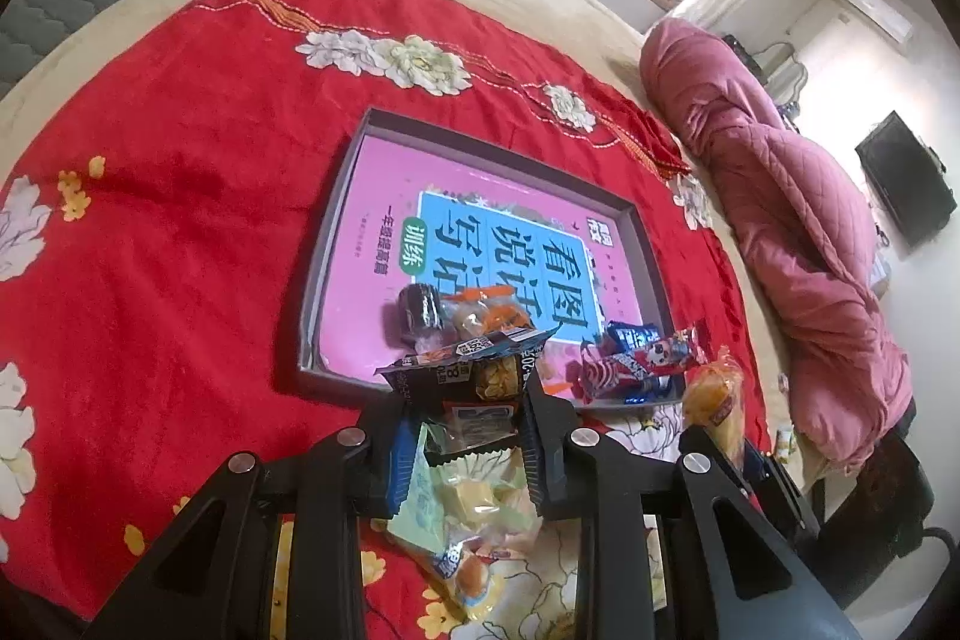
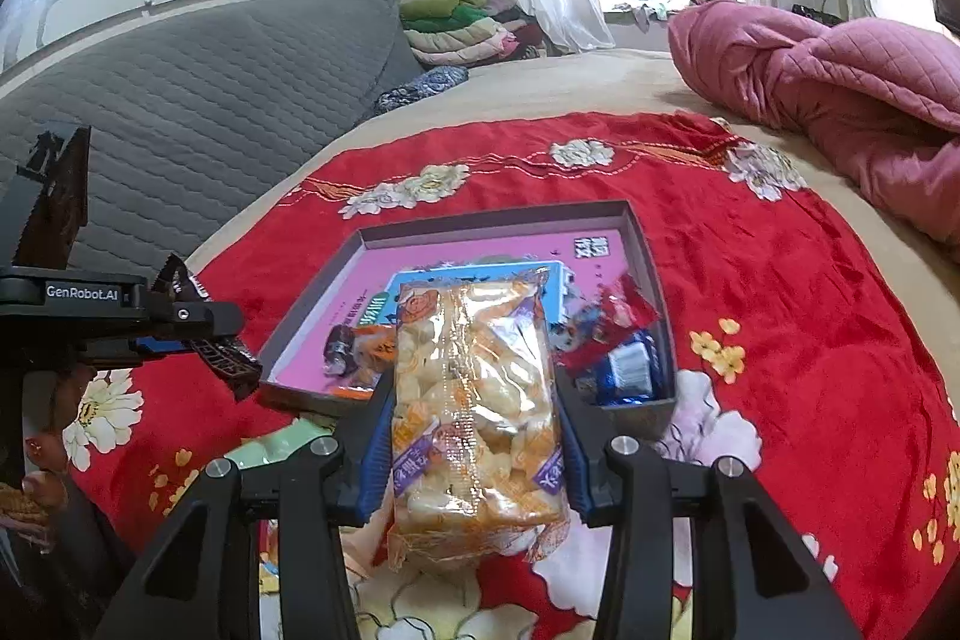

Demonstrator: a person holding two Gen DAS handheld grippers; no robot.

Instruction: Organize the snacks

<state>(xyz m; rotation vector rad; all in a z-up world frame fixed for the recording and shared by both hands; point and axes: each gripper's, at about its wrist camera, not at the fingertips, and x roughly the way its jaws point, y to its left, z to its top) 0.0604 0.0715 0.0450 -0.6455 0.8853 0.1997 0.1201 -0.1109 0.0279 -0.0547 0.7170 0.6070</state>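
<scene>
The right gripper (image 2: 474, 418) is clamped on an orange-and-clear snack bag (image 2: 474, 400), its pads pressing the bag's two long sides. The bag's long axis runs along the fingers, one short end pointing ahead toward the tray (image 2: 636, 226) and the other back toward the camera; the bag hangs above the red cloth (image 2: 780, 280) at the tray's near edge, its far end overlapping the tray in this view. The left gripper (image 1: 474, 400) is closed on a dark packet (image 1: 468, 370), which lies crosswise to the fingers, its long axis running left to right, held just before the tray's (image 1: 336, 220) near rim. In the right wrist view that same gripper (image 2: 204, 334) comes in from the left with the dark packet (image 2: 228, 364) sticking out of its tip toward the tray. The tray is a shallow grey box with a pink book cover (image 1: 384, 196) as its floor, sitting on the red cloth (image 1: 180, 160) spread over the bed. Inside it, along the near side, lie a dark round sweet (image 1: 420, 310), an orange wrapper (image 1: 504, 316), and red and blue packets (image 1: 642, 358). A pale green packet (image 1: 474, 508) lies on the cloth under the left fingers. A pink quilt (image 2: 840, 88) is bunched at the right.
</scene>
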